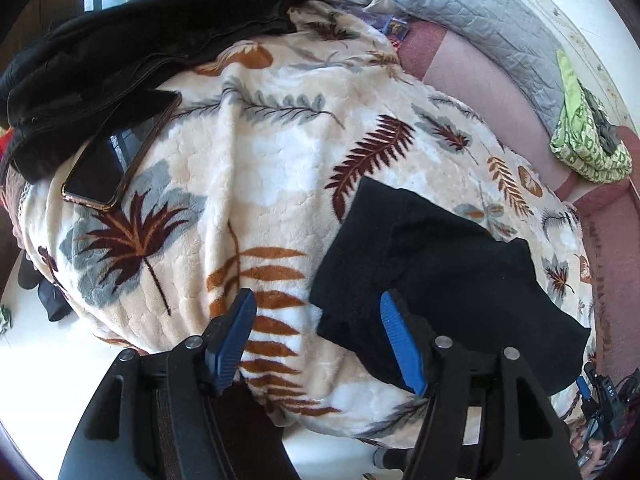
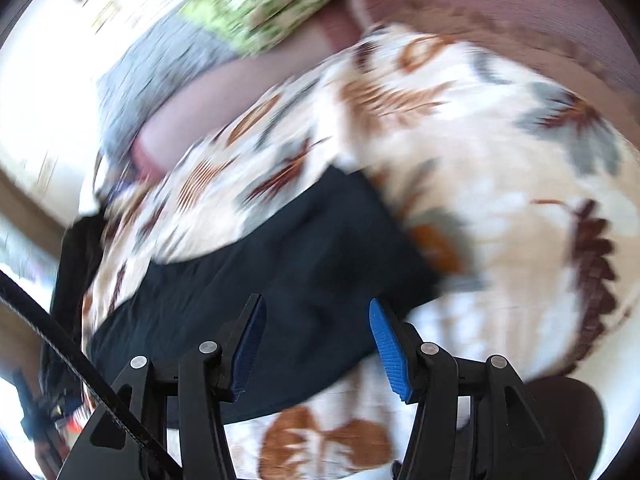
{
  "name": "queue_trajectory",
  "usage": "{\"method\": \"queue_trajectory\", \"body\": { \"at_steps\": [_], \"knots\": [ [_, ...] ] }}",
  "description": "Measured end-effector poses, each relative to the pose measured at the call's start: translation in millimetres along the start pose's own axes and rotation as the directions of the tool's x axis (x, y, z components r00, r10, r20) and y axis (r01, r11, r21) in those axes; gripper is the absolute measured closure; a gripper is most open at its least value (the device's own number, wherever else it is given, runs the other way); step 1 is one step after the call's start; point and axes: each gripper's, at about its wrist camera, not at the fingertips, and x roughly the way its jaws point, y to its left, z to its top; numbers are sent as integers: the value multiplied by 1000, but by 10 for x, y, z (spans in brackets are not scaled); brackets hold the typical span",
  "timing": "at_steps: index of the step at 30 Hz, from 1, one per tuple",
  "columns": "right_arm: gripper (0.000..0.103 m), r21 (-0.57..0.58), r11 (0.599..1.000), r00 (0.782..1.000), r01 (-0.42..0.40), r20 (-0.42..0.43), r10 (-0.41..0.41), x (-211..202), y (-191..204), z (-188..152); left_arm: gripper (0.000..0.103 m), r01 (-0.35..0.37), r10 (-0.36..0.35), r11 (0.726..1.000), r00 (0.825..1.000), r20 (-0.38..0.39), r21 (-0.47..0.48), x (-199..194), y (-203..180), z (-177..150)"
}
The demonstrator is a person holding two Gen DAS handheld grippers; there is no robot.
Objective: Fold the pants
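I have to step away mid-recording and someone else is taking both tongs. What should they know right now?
Left tongs: open, holding nothing, low over the leaf-print blanket at the near-left edge of the black pants.
Right tongs: open, holding nothing, over the same pants; this view is motion-blurred.
Pants: lying on the blanket in a compact, bunched, partly folded shape.
Also there: a phone and a pile of dark clothing at the far left.
Done: some folding, it seems.
Left: probably flatten and finish the fold.
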Motion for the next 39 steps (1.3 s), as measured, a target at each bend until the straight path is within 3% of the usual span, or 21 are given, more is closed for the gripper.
{"method": "queue_trajectory", "body": {
  "at_steps": [3, 6, 9, 12, 15, 16, 18, 19, 22, 23, 24, 25, 26, 28, 31, 33, 37, 38, 39],
  "knots": [
    [45, 37, 998, 997, 47, 59, -50, -157, -169, 51, 39, 23, -23, 999, 1000, 14, 42, -48, -197, -21],
    [45, 37, 999, 993, -8, 115, 4, -261, -109, 154, 38, 51, -55, 990, 998, 31, 132, -61, -518, -73],
    [45, -34, 996, 993, -86, 78, 88, -123, 142, 248, 36, 64, -66, 980, 998, 2, 186, 56, -814, -164],
    [45, -123, 977, 985, -175, -24, 173, 233, 429, 289, 36, 106, -98, 975, 994, -50, 196, 188, -991, -286],
    [45, -156, 974, 984, -162, -95, 148, 684, 458, 353, 36, 126, -111, 970, 990, -86, 208, 269, -1108, -403],
    [50, -154, 978, 987, -140, -95, 126, 750, 407, 378, 36, 126, -110, 969, 990, -86, 212, 263, -1114, -413],
    [100, -149, 986, 996, -74, -63, 65, 846, 226, 485, 36, 121, -107, 969, 991, -76, 216, 248, -1101, -418],
    [103, -136, 990, 997, -48, -58, 40, 867, 145, 543, 36, 118, -105, 970, 992, -73, 213, 245, -1080, -412],
    [103, -78, 997, 999, -25, -48, 21, 754, 97, 666, 36, 118, -107, 973, 992, -67, 198, 243, -1021, -391],
    [92, -82, 996, 999, -21, -31, 18, 672, 169, 671, 36, 120, -109, 974, 992, -65, 195, 237, -1004, -388],
    [71, -87, 995, 999, -39, -13, 38, 582, 267, 667, 36, 122, -112, 974, 992, -60, 191, 231, -996, -386],
    [58, -98, 990, 995, -100, 2, 101, 490, 439, 644, 36, 124, -116, 975, 992, -55, 186, 228, -998, -386],
    [43, -115, 982, 989, -148, -1, 149, 454, 594, 611, 36, 128, -120, 975, 991, -55, 183, 227, -1000, -390],
    [43, -174, 956, 971, -237, -53, 231, 487, 941, 529, 36, 142, -133, 973, 989, -60, 182, 228, -1022, -407],
    [43, -205, 906, 925, -370, -176, 338, 728, 1431, 398, 36, 140, -132, 969, 990, -56, 205, 200, -1057, -453],
    [45, -193, 862, 868, -470, -282, 410, 1011, 1790, 315, 36, 137, -130, 968, 990, -49, 211, 175, -1059, -468],
    [45, -125, 852, 800, -509, -435, 414, 1663, 2167, 189, 35, 143, -137, 970, 990, -43, 198, 142, -1009, -456],
    [45, -111, 875, 801, -471, -469, 372, 1886, 2183, 160, 35, 142, -137, 970, 990, -41, 195, 134, -994, -451],
    [61, -125, 901, 823, -415, -474, 313, 2048, 2160, 144, 35, 141, -136, 971, 990, -36, 192, 117, -972, -444]
  ]
}}
